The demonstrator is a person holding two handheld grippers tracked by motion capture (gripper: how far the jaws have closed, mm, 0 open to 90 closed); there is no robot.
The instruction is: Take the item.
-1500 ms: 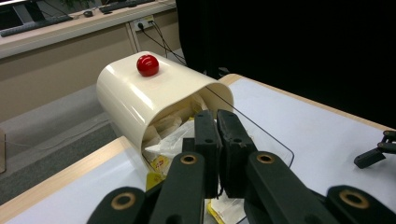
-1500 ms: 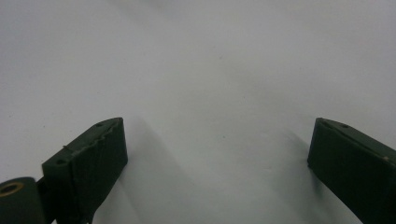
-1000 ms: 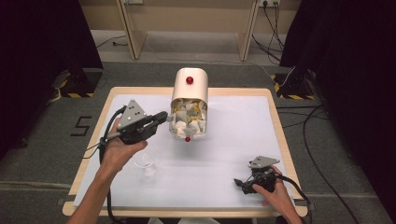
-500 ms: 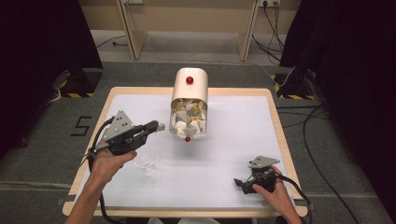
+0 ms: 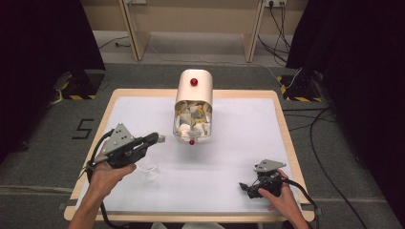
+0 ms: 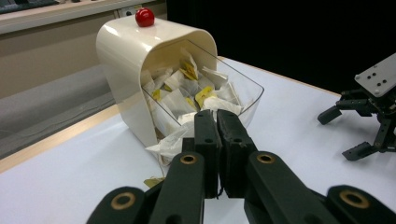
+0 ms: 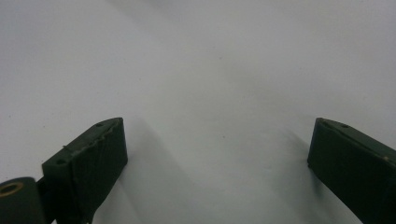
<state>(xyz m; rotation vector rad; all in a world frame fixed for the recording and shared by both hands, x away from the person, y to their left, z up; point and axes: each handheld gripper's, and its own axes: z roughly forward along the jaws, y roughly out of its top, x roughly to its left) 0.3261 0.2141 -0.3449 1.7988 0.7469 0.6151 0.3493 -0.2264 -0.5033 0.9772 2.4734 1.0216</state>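
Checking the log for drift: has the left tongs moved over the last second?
Yes. The left tongs, shut, pulled back from the dispenser toward the table's near left side.

One dispenser (image 5: 193,90); two grippers (left (image 5: 160,139), right (image 5: 244,188)); many sachets (image 5: 192,119)

This looks like a lab set up for recording. A lone bench (image 5: 239,143) with a white top stands on grey carpet, closed in by black curtains (image 5: 43,52) on both sides. Cables (image 5: 329,157) trail over the floor, hazard-striped blocks (image 5: 298,90) sit beside the bench, and a taped number (image 5: 84,129) marks the carpet.
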